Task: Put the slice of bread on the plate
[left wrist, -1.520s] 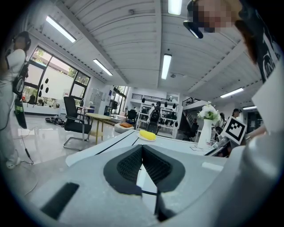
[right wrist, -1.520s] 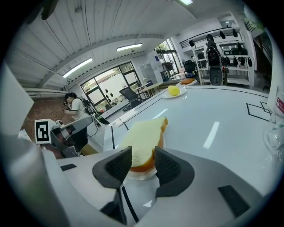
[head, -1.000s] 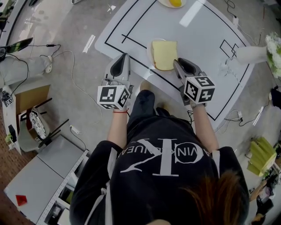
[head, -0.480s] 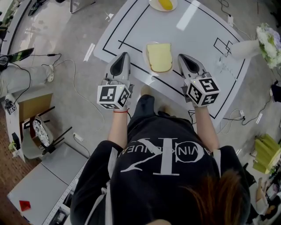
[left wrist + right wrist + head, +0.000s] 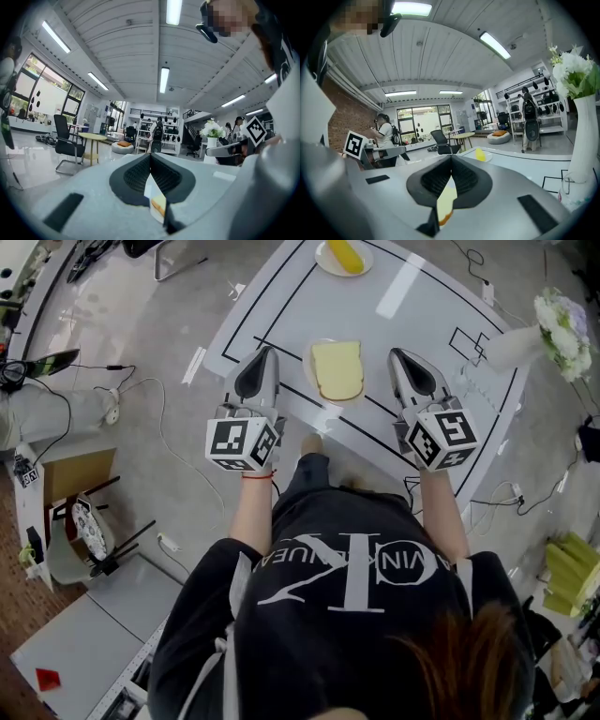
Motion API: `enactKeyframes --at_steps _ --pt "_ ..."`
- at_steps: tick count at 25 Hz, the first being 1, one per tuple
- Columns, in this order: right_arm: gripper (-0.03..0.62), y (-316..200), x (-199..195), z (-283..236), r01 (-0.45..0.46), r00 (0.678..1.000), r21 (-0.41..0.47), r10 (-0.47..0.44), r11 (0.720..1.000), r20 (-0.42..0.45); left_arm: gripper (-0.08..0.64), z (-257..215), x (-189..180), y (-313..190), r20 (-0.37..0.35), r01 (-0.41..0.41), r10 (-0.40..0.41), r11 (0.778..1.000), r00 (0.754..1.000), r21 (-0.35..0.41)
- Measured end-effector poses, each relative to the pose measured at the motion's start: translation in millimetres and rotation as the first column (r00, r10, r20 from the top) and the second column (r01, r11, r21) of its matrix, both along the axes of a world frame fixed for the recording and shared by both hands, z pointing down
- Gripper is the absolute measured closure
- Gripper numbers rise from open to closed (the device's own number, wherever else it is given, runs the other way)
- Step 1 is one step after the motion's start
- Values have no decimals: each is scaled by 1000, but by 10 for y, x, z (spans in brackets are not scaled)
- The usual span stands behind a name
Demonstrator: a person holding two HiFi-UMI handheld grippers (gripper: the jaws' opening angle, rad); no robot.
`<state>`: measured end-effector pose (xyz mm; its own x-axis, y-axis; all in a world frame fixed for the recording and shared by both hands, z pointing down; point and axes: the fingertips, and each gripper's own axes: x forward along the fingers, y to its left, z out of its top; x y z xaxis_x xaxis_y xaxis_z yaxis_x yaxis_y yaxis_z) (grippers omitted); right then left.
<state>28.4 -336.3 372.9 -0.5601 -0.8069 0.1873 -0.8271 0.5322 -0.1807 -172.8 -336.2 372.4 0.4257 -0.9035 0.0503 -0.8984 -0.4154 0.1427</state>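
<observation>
A pale yellow slice of bread (image 5: 337, 369) lies flat on a small white plate (image 5: 309, 360) near the front edge of the white table (image 5: 422, 306). My left gripper (image 5: 266, 352) hovers to the left of the plate, shut and holding nothing. To the right of the plate, my right gripper (image 5: 398, 354) is also shut and empty. Both are apart from the bread. In the left gripper view the jaws (image 5: 150, 154) meet at their tips, and the bread (image 5: 158, 205) shows below through the slit. The right gripper view shows the same: shut jaws (image 5: 451, 157) with the bread (image 5: 446, 199) beneath.
A second plate with a yellow item (image 5: 344, 254) sits at the table's far edge. A white vase of flowers (image 5: 553, 329) stands at the table's right end. Black lines mark the tabletop. Cables lie on the floor, and office chairs and shelves stand further off.
Both grippers have risen. The right gripper, which was beside the bread's right edge, has drawn away to the right. The bread has stayed on the plate.
</observation>
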Motion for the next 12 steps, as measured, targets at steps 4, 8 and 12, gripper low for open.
enactKeyframes --at_steps 4,8,12 --pt "592 -28 59 -152 -12 1000 54 11 998 17 551 -135 11 -24 -1 8 -8 999 1000 31" --pt "592 -19 83 -285 -6 1000 105 4 994 19 552 -258 24 -32 -4 14 -13 998 1000 56" --pt "592 8 78 -353 11 1000 132 -13 991 14 552 -344 18 -29 -9 22 -22 997 1000 72"
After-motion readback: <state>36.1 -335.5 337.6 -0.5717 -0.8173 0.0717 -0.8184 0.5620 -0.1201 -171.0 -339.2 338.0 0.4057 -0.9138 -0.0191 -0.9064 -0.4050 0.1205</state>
